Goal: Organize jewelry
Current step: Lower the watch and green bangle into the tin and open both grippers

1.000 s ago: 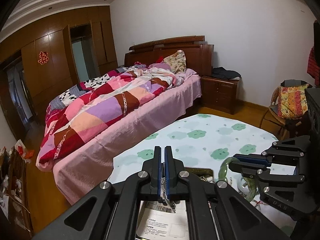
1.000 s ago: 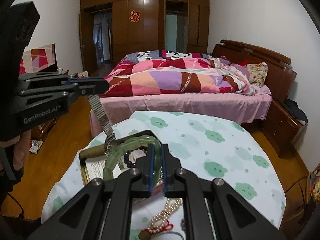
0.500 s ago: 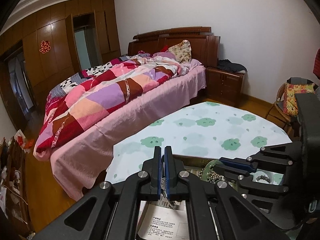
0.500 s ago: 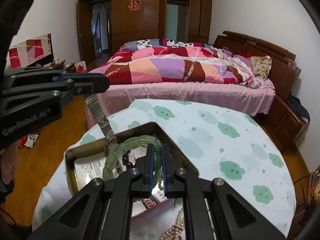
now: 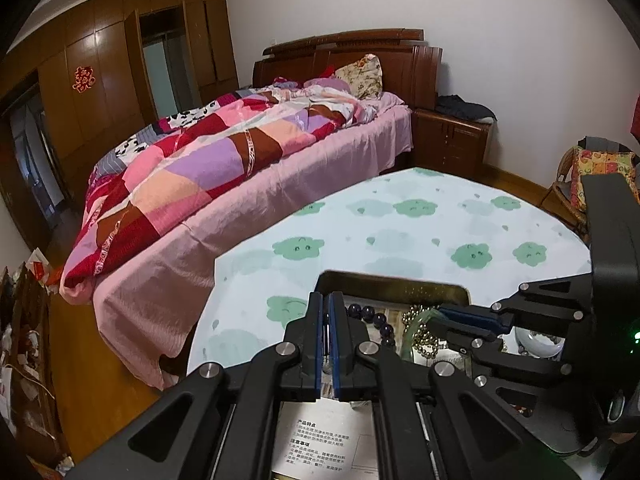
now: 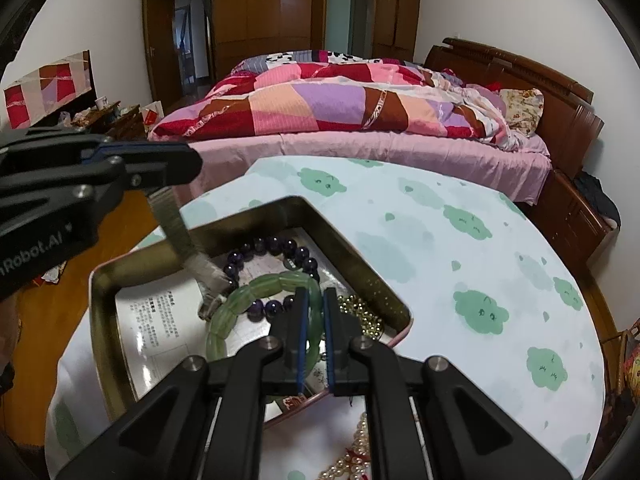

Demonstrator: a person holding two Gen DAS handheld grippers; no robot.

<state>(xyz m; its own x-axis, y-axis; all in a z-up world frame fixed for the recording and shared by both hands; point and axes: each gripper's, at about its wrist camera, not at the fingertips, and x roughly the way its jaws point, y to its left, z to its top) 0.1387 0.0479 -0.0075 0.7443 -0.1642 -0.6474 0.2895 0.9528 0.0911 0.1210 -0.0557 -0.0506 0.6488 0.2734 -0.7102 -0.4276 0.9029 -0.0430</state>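
A: Green stone, cloudy and glassy: the jade-coloured bracelet [image 6: 256, 300] is a ring of smooth curved segments, and the right gripper [image 6: 314, 312] has its fingers [image 6: 301, 320] pinched narrow on its rim at about 6 o'clock of the ring.

B: What has changed?

A: A second ago both grippers hung higher, with the bracelet above the tin [image 6: 360, 276]. Now both have come down, and the ring sits low inside the tin's walls, over the printed leaflet [image 6: 160, 320] lining its floor.

B: And the left gripper [image 6: 176, 168]?

A: Its fingers are pressed together on a metal watch band [image 6: 180, 240], a flat ribbed mesh that hangs stiffly. The band's lower end has dropped into the tin too, just at 9 o'clock of the green ring, beside the dark purple bead bracelet [image 6: 272, 246].

B: So the step is nearly done?

A: I judge so: both pieces look ready for release. Whether they already rest on the bottom, I cannot tell.

B: What else is there?

A: The tin is dull brassy metal with rounded corners. Small gold beads [image 6: 360, 316] heap at its 3 o'clock corner. A pearl strand [image 6: 352, 456], creamy and round, lies outside on the surface, whose pale cloth [image 6: 460, 240] carries soft green cloud shapes. At 12 o'clock stands the bed [image 6: 360, 112] with its patchwork quilt.
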